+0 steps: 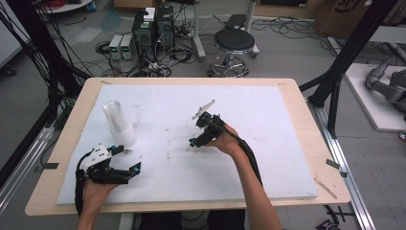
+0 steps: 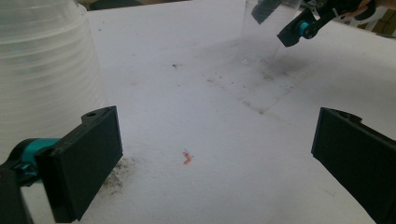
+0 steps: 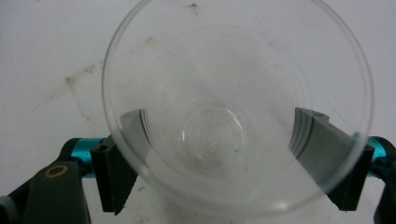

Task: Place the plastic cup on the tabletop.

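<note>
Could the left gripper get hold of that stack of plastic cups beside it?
Probably yes. The left gripper is open, and the stack of cups stands just ahead of it on the white sheet with nothing between.

Cups and grippers lying out across the pad

The pad [image 1: 268, 143] is lying on the table [image 1: 306, 120]. A cup stack [image 1: 118, 125] is standing at the pad's left, just behind the left gripper [image 1: 125, 163]. Near the middle, well apart to the right, the right gripper [image 1: 196, 139] is sitting with one cup [image 3: 236, 100] between its jaws. Behind the table, a stool [image 1: 233, 45] is standing on the floor.
</note>
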Demonstrator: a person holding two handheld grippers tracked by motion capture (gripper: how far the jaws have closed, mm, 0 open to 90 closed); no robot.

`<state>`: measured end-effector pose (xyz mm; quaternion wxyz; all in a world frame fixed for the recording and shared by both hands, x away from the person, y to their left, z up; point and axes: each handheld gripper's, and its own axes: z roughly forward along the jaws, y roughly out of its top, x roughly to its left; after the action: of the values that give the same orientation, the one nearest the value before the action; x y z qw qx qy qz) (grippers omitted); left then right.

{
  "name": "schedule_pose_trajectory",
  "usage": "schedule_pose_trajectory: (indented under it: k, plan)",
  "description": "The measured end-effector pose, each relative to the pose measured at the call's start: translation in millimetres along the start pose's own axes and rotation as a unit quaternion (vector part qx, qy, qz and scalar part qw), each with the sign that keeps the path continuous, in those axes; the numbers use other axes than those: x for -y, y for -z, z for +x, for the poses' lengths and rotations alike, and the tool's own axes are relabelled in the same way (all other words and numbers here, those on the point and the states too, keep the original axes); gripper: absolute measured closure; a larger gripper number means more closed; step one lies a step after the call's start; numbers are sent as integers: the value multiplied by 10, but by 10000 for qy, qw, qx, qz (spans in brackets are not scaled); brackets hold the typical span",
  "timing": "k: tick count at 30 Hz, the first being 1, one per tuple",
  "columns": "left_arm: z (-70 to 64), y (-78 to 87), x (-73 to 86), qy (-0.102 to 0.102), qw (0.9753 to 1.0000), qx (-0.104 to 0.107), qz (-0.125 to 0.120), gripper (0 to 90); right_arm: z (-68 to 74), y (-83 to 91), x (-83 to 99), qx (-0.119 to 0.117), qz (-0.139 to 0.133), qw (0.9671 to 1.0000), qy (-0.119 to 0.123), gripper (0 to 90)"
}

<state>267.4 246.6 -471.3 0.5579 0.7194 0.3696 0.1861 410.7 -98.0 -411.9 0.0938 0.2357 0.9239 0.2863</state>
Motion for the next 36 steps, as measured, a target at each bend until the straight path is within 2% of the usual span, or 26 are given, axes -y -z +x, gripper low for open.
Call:
schedule_pose_trajectory:
  k: [3, 7, 10, 13, 19, 21, 23, 26, 27, 33, 36]
  plan:
    - [11, 5, 1, 35, 10000, 3, -11, 18, 26, 72, 102, 86, -197, 9997, -93, 190]
    - [0, 9, 4, 27, 10000, -49, -53, 17, 63, 252, 286, 165, -682, 9972, -244, 189]
    - [5, 8, 3, 32, 10000, -48, -33, 17, 85, 393, 480, 101, -1149, 9925, -414, 189]
    - [14, 0, -1, 75, 10000, -38, 4, 18, 95, 520, 723, 101, -1604, 9854, -569, 190]
    - [29, -6, -4, 156, 9999, -26, 38, 17, 127, 686, 1181, 329, -2145, 9726, -835, 190]
    - [36, 2, -1, 187, 9998, -15, 15, 17, 125, 726, 1326, 338, -2266, 9688, -943, 190]
    - [42, 3, 0, 214, 9998, -5, -5, 17, 126, 755, 1440, 429, -2341, 9658, -1028, 190]
    - [48, 9, 2, 231, 9997, 18, -16, 18, 115, 790, 1602, 567, -2492, 9595, -1184, 190]
    - [48, 10, 3, 238, 9997, 19, -40, 17, 110, 795, 1639, 653, -2520, 9585, -1162, 190]
    - [63, 21, 10, 315, 9994, 33, -110, 17, 115, 768, 1773, 821, -2543, 9549, -1295, 190]
    - [67, 27, 12, 350, 9993, 34, -140, 17, 110, 750, 1785, 889, -2533, 9544, -1305, 191]
